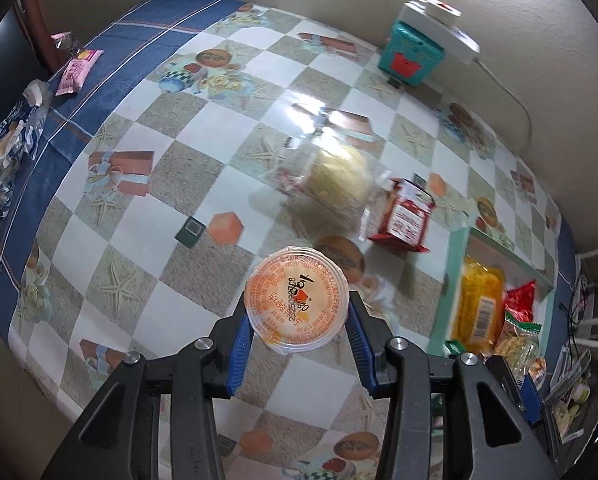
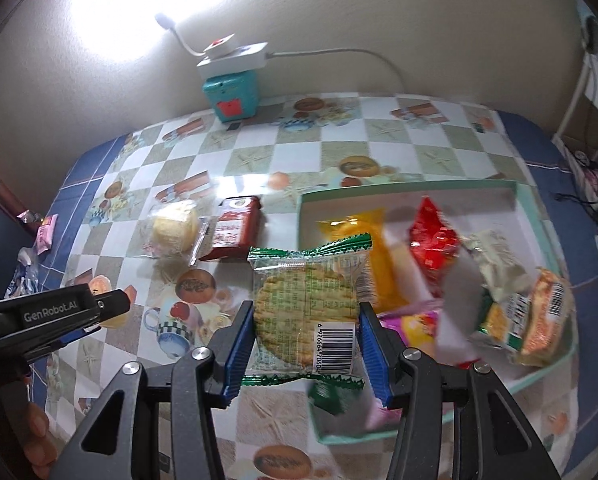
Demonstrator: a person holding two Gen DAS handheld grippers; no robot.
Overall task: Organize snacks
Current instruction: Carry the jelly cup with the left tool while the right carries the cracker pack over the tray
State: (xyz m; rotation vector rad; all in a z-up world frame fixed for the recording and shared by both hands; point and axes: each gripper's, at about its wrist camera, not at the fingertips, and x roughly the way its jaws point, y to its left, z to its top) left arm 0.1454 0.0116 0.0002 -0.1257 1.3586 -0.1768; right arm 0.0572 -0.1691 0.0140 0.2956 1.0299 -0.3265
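My left gripper [image 1: 297,312] is shut on an orange jelly cup [image 1: 297,300] and holds it above the checkered table. My right gripper [image 2: 307,312] is shut on a green-edged cracker packet [image 2: 309,308], held over the left edge of the mint-green box [image 2: 411,190]. The box holds a yellow packet [image 2: 379,264], a red packet [image 2: 433,244] and other snacks; it also shows in the left wrist view [image 1: 455,276]. A clear-wrapped pale yellow cake [image 2: 175,226] and a red packet [image 2: 235,228] lie on the table left of the box.
A teal box with a white power strip on top [image 2: 231,88] stands at the back by the wall. A pink packet [image 1: 77,70] and crumpled wrappers [image 1: 15,128] lie on the blue border at the far left. The left gripper's body [image 2: 55,312] shows at the right wrist view's left edge.
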